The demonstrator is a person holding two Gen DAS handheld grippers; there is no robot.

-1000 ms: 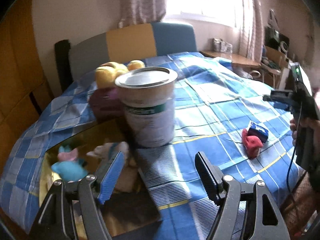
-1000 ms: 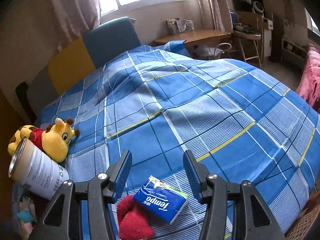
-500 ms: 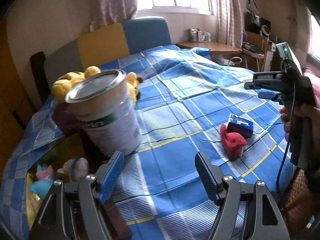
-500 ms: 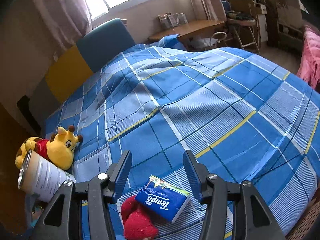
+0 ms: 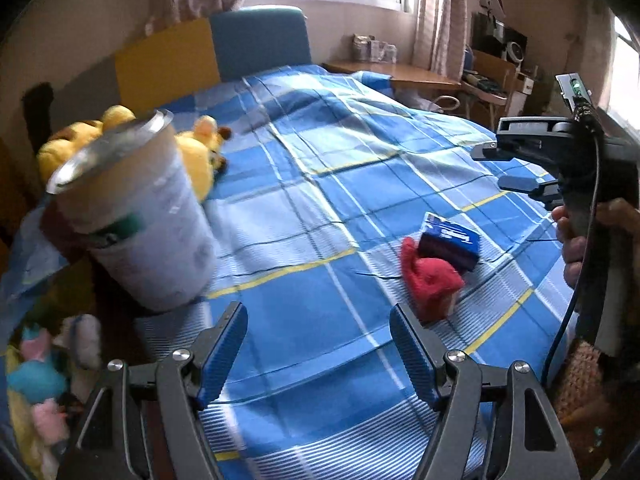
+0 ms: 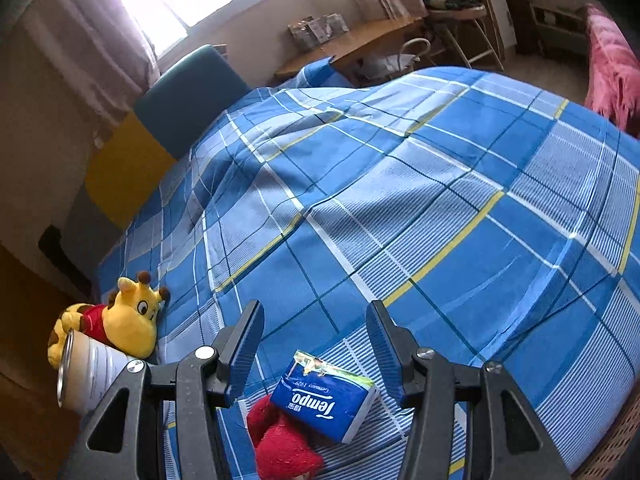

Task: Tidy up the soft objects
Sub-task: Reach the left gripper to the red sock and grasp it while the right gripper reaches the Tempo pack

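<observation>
A red soft toy [image 5: 430, 278] lies on the blue plaid bed with a blue Tempo tissue pack [image 5: 452, 242] resting against it; both also show in the right wrist view, the toy [image 6: 286, 446] and the pack [image 6: 326, 398]. A yellow giraffe plush [image 6: 128, 322] lies at the bed's left, behind a white tin can [image 5: 136, 224]. Small pastel plush toys [image 5: 36, 376] sit in a box at the lower left. My left gripper [image 5: 318, 344] is open and empty above the bed, left of the red toy. My right gripper [image 6: 316, 340] is open and empty, just above the tissue pack.
The bed [image 6: 440, 216] fills both views. A headboard with yellow and blue panels [image 5: 212, 52] stands behind it. A wooden desk [image 6: 352, 42] and a chair [image 6: 456, 20] stand by the window. A pink blanket [image 6: 612, 68] hangs at the far right.
My left gripper has swung right, away from the box and can, toward the red toy. My right gripper has risen and tilted slightly. Both stay open.
</observation>
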